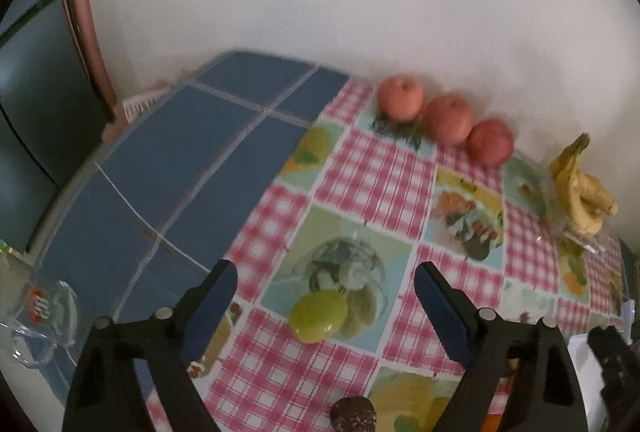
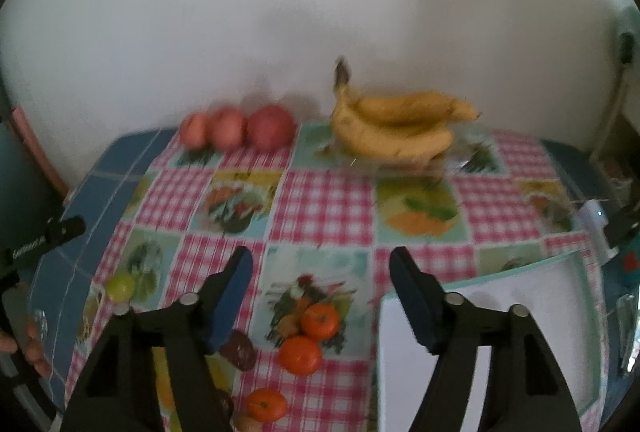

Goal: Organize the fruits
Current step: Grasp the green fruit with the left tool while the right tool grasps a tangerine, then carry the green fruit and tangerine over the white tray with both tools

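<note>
- Plain white wall point(image 2: 320, 12) behind the table, unmarked, evenly lit, dim overall.
- Table top of blue tiles point(image 1: 168, 168) with pale grout, bare at its left end.
- Pink checked tablecloth point(image 2: 324, 208) with fruit-print squares covers the rest, reaching the wall edge.
- Dark grey panel point(image 1: 36, 104) and pinkish frame point(image 1: 86, 44) past the table's left corner.

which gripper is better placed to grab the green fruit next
Left. The green fruit lies just ahead of the open left gripper, nearly centred between its fingers. From the right gripper it sits far to the side, with the oranges nearer.
</note>
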Available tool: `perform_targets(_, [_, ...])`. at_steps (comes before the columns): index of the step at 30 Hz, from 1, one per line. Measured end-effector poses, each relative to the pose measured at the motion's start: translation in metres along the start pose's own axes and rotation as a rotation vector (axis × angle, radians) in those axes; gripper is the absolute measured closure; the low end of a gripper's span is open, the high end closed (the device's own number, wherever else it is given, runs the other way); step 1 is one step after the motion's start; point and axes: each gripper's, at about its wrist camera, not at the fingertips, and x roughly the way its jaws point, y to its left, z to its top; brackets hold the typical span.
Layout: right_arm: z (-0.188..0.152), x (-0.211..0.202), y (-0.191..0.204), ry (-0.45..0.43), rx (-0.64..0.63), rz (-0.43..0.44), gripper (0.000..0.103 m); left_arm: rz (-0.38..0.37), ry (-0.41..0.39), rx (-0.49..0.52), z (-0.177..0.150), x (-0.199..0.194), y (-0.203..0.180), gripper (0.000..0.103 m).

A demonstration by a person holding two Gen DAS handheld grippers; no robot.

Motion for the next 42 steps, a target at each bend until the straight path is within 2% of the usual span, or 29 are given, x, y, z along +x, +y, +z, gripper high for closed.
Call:
perform_targets(2, [-0.007,0.015,0.002,0.053,-0.002,0.018,0.046,-0.014,0.061,-0.006,-0.006,0.018,-0.001,0.012])
perform_targets(4, [-0.015,0.030,0.003,0.097,-0.002,0.009,0.048,-0.005,0.104,-0.006,-0.012,0.033,0.000,0.017])
perform_targets(5, [-0.019,0.038,0.003,0.121,-0.006,0.006,0.052,0.006,0.125,-0.011,-0.015,0.041,0.001,0.018])
perform_targets(8, [-0.034,0.062,0.002,0.196,0.001,0.012,0.056,0.017,0.165,-0.031,-0.022,0.056,0.007,0.022])
perform_targets(11, [-0.044,0.076,-0.002,0.232,0.009,0.001,0.057,0.025,0.185,-0.052,-0.026,0.065,0.013,0.029])
perform_targets(14, [-0.052,0.086,-0.007,0.263,0.037,0.008,0.058,-0.009,0.195,-0.070,-0.028,0.071,0.017,0.042])
perform_targets(16, [-0.053,0.086,-0.009,0.253,0.054,0.029,0.063,-0.036,0.196,-0.072,-0.028,0.072,0.016,0.053])
perform_targets(17, [-0.052,0.086,-0.010,0.254,0.057,0.029,0.068,-0.028,0.195,-0.061,-0.028,0.072,0.013,0.053])
perform_targets(20, [-0.052,0.082,-0.013,0.251,0.064,0.023,0.068,-0.019,0.194,-0.036,-0.029,0.072,0.008,0.053])
perform_targets(26, [-0.049,0.077,-0.013,0.240,0.106,0.052,0.069,-0.062,0.173,-0.049,-0.028,0.051,0.009,0.053])
perform_targets(31, [-0.045,0.046,-0.013,0.190,0.130,0.069,0.069,-0.155,0.138,-0.086,-0.031,0.014,0.007,0.053])
perform_targets(37, [-0.053,0.003,-0.027,0.142,0.182,0.089,0.069,-0.243,0.091,-0.063,-0.047,-0.032,-0.019,0.053])
perform_targets(42, [-0.071,-0.032,-0.044,0.099,0.214,0.072,0.069,-0.248,0.049,0.026,-0.052,-0.055,-0.055,0.053])
